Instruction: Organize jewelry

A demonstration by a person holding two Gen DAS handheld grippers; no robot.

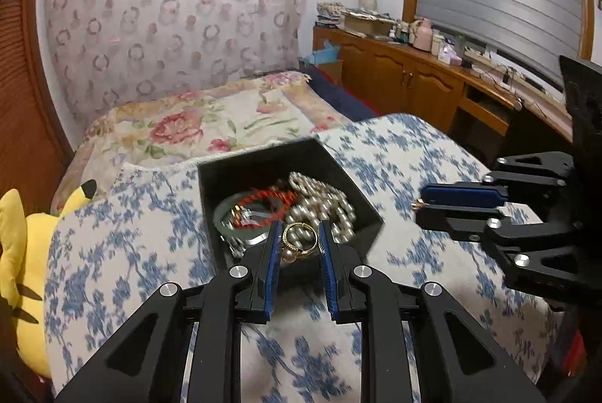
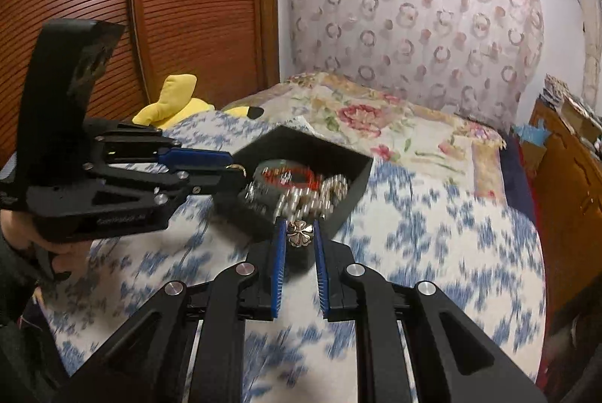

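A black open box [image 1: 216, 183] sits on the blue-flowered bedding and holds a pearl necklace [image 1: 327, 203], a red cord bracelet [image 1: 269, 205] and a green bangle [image 1: 222, 220]. My left gripper [image 1: 300, 239] is shut on a gold ring with a pearl [image 1: 299, 241], just over the box's near edge. My right gripper [image 2: 300, 233] is shut on a silver flower-shaped earring [image 2: 300, 233], near the box [image 2: 353, 183]. In the left wrist view the right gripper [image 1: 417, 207] is to the right of the box. In the right wrist view the left gripper [image 2: 235, 168] is at the box's left edge.
A yellow plush toy [image 1: 19, 275] lies at the bed's left side. A floral quilt [image 1: 210, 124] lies behind the box. A wooden cabinet [image 1: 410, 75] with clutter stands at the right. A slatted wooden wardrobe [image 2: 180, 0] stands at the left.
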